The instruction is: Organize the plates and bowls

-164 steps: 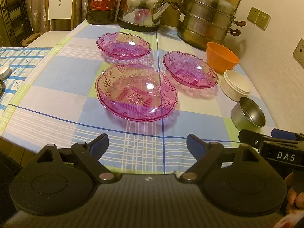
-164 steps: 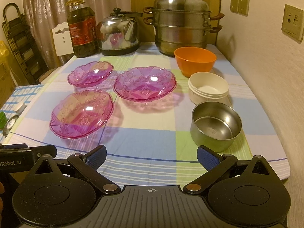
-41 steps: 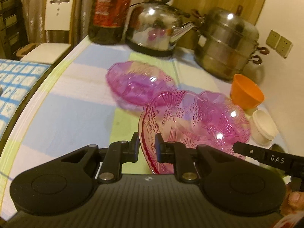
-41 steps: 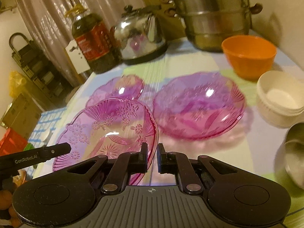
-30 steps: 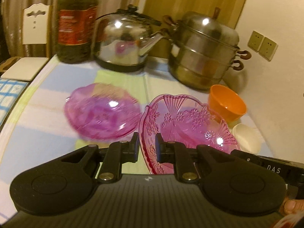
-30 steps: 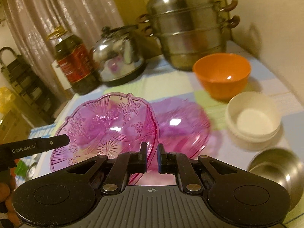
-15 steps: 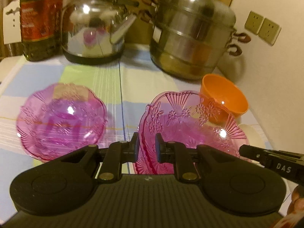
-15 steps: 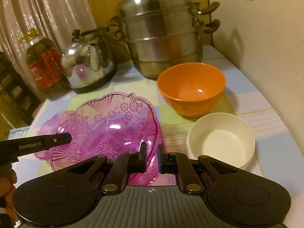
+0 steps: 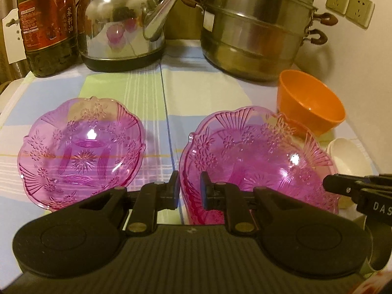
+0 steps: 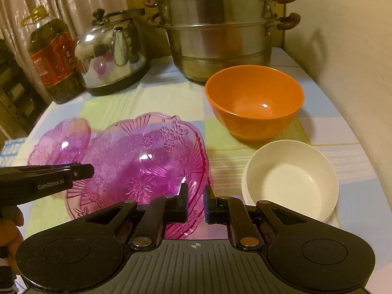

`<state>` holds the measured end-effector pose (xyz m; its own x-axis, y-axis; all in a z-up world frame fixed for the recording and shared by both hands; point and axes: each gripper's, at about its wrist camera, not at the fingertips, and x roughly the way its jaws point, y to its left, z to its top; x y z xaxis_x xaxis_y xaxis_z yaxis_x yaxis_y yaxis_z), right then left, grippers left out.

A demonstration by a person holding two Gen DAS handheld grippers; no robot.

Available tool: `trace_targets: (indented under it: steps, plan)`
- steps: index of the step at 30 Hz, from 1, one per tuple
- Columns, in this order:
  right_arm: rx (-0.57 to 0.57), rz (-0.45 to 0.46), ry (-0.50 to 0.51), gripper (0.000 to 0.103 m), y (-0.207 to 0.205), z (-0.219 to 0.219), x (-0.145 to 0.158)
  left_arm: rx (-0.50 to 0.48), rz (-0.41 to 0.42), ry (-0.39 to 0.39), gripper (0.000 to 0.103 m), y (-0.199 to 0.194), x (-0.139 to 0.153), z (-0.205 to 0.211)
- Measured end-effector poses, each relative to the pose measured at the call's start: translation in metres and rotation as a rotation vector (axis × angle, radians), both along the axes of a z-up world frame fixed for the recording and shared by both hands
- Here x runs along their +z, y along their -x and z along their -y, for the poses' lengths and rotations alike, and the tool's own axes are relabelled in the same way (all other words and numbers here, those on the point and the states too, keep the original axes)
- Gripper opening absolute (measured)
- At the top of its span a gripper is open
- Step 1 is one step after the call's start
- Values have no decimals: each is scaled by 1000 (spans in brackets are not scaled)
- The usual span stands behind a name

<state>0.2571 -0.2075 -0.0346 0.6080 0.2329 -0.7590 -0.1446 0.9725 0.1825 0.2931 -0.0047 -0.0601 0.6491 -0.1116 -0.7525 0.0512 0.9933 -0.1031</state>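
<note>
Carried over from the near bench edge: pink glass plate (image 9: 259,156), both grippers' fingers (image 9: 174,191) clamped on its rim, now seemingly nested on another beside the orange bowl (image 10: 254,103); stacking begun.

A: Where do the plates lie?
B: Large pink plate (image 9: 257,156) nested over another pink plate, tilted. Second pink plate (image 9: 80,149) sits flat, to the left and apart.
A: Bowls?
B: Orange bowl (image 10: 254,100) and white bowl (image 10: 291,178), both upright, adjacent.
</note>
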Motion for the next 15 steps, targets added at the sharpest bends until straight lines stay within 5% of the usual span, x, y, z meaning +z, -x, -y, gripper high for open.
trace_targets:
  steps: [15]
  plan:
    - [12, -30, 45, 13, -6, -6, -8, -15, -22, -18, 18, -3, -5, 6]
